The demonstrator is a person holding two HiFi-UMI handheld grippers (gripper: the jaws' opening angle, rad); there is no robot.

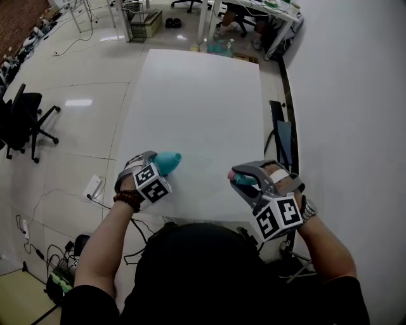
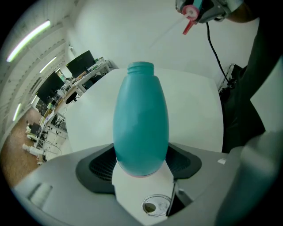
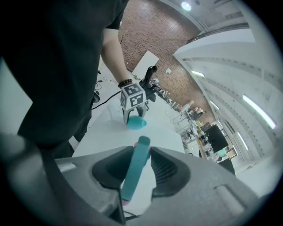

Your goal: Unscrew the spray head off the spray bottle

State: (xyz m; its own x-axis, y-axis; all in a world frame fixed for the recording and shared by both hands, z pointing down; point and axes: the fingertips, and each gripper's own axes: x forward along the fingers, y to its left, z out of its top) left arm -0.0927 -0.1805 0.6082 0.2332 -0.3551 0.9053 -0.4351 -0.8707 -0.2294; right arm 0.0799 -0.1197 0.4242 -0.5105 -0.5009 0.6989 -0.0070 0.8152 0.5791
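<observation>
A teal spray bottle (image 1: 169, 162) sits in my left gripper (image 1: 158, 166), which is shut on its body just above the white table (image 1: 196, 108). In the left gripper view the bottle (image 2: 141, 128) points away from me and its threaded neck (image 2: 140, 68) is bare. The teal spray head (image 1: 243, 179) with a pink nozzle is apart from the bottle, off to the right. My right gripper (image 1: 240, 177) is shut on the head. The right gripper view shows the head (image 3: 136, 170) clamped between the pads (image 3: 161, 170), with the left gripper (image 3: 134, 115) and bottle (image 3: 136, 123) beyond.
A black office chair (image 1: 25, 120) stands on the floor at the left. Cables and a power strip (image 1: 94, 186) lie by the table's left front corner. Desks and chairs (image 1: 241, 13) stand past the far end, and a dark stand (image 1: 282, 136) sits between the table's right edge and the wall.
</observation>
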